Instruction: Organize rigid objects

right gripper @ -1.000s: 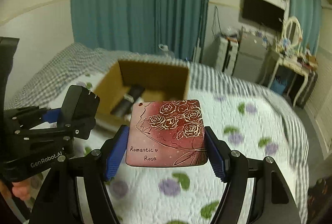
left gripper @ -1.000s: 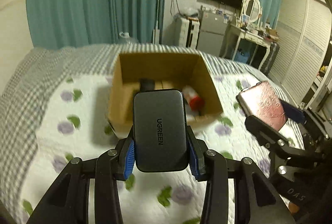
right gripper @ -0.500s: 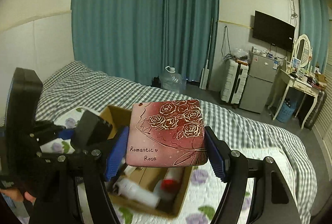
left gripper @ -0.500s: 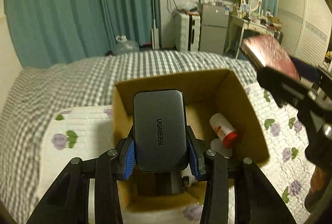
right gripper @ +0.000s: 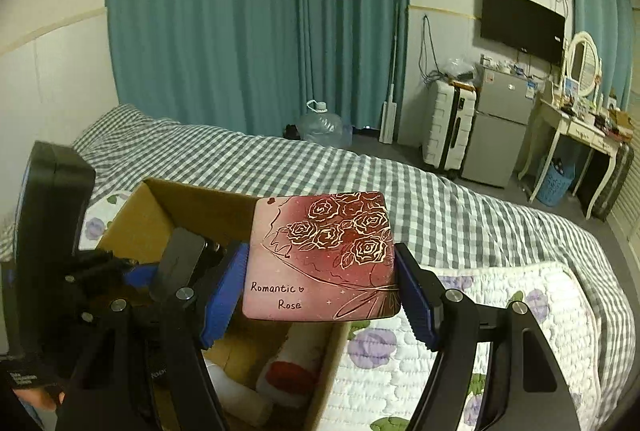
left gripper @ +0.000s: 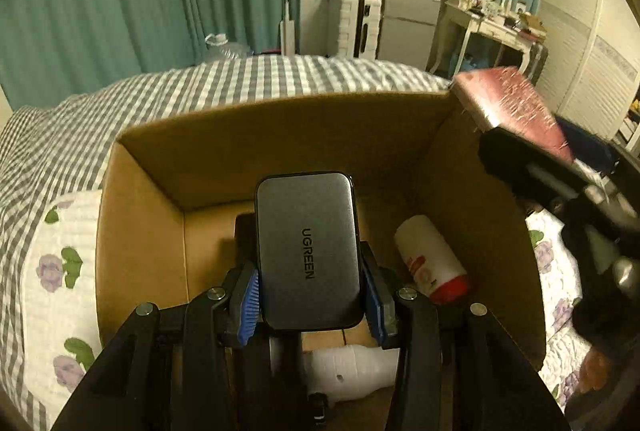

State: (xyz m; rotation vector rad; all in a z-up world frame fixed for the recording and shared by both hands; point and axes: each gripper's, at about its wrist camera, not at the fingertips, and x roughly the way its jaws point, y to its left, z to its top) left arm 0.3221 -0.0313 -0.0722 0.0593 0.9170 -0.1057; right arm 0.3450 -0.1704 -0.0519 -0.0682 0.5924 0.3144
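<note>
Left wrist view: the left gripper [left gripper: 310,305] has its fingers pinching a grey UGREEN charger [left gripper: 308,251], held above the open cardboard box [left gripper: 280,139] on the bed [left gripper: 60,291]. Inside the box lie a white bottle with red cap [left gripper: 430,259] and a white bottle [left gripper: 352,371].

Right wrist view: the right gripper [right gripper: 320,295] has its fingers pinching a pink rose-printed case [right gripper: 324,259], held above the box's right edge, beside the left gripper.

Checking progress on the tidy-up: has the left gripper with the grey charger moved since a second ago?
Yes. The left gripper, shut on the grey charger, has advanced from short of the cardboard box to over its opening.
</note>
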